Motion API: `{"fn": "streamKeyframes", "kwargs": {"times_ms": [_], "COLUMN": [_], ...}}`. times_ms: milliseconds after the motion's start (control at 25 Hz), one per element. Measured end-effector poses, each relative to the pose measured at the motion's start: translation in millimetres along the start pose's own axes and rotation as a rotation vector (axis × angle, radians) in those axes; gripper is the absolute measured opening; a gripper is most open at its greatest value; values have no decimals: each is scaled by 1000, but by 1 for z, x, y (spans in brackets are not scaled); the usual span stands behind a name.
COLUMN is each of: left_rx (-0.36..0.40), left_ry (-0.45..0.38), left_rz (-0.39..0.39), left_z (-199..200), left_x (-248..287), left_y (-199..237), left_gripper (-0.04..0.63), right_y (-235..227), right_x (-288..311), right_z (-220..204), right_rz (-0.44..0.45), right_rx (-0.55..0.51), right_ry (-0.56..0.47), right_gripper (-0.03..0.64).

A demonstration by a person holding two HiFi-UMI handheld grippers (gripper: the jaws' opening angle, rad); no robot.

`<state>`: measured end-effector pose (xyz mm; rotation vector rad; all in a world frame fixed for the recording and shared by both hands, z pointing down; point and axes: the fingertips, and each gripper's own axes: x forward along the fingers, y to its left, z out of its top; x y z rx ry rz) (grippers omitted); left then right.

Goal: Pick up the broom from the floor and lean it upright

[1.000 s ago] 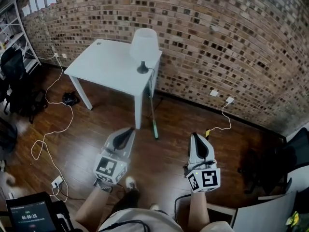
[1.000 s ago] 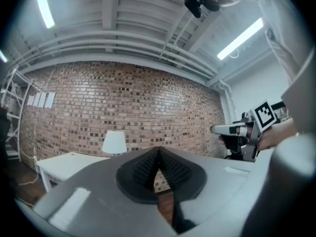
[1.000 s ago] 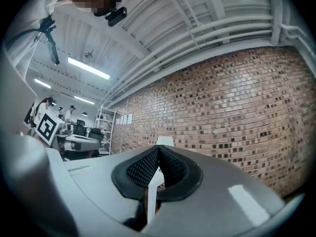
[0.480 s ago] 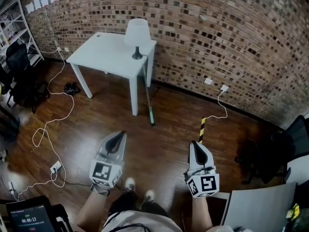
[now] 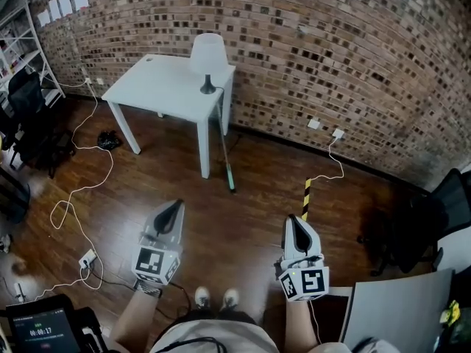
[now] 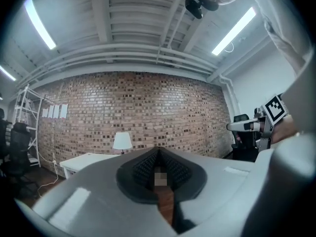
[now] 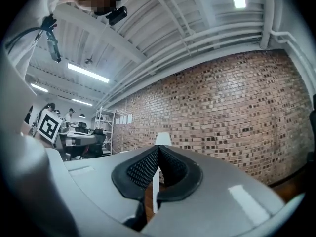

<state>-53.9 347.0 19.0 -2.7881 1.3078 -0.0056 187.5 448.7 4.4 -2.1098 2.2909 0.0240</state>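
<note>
Two grippers, both clenched and empty: left gripper (image 5: 175,207) and right gripper (image 5: 296,221), held level and side by side, pads meeting with nothing between them. Broom (image 5: 227,151): well ahead of both tips and nearer the left gripper's line. It is a thin shaft with its green foot on the floor and its upper end at the corner of the table (image 5: 158,87), below the lamp (image 5: 208,54). It seems propped there, though the steep view cannot rule out that it lies flat. Striped post (image 5: 307,195): just ahead of the right gripper. Step judged: checking the lean from a distance. Handling note: keep both tips clear of the shaft; if it proves flat, open one gripper, take the shaft mid-length, raise it slowly, and seat the foot before letting go.
</note>
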Motion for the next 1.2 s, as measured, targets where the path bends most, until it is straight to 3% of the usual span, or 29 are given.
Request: {"fn": "streamKeyframes", "kwargs": {"times_ms": [440,1200], "left_rx": [7,-29], "left_ry": [-17,-11], "left_rz": [14,-27], "left_z": [11,5], "left_x": [-2,11], "left_y": [14,2], "left_gripper": [2,1], "right_y": [12,16], "right_x": [13,16], "right_z": [15,16], "right_rz": [12,-10], "right_rx": [-14,-31], "right_ry": [-14,-18], "right_gripper": [11,11]}}
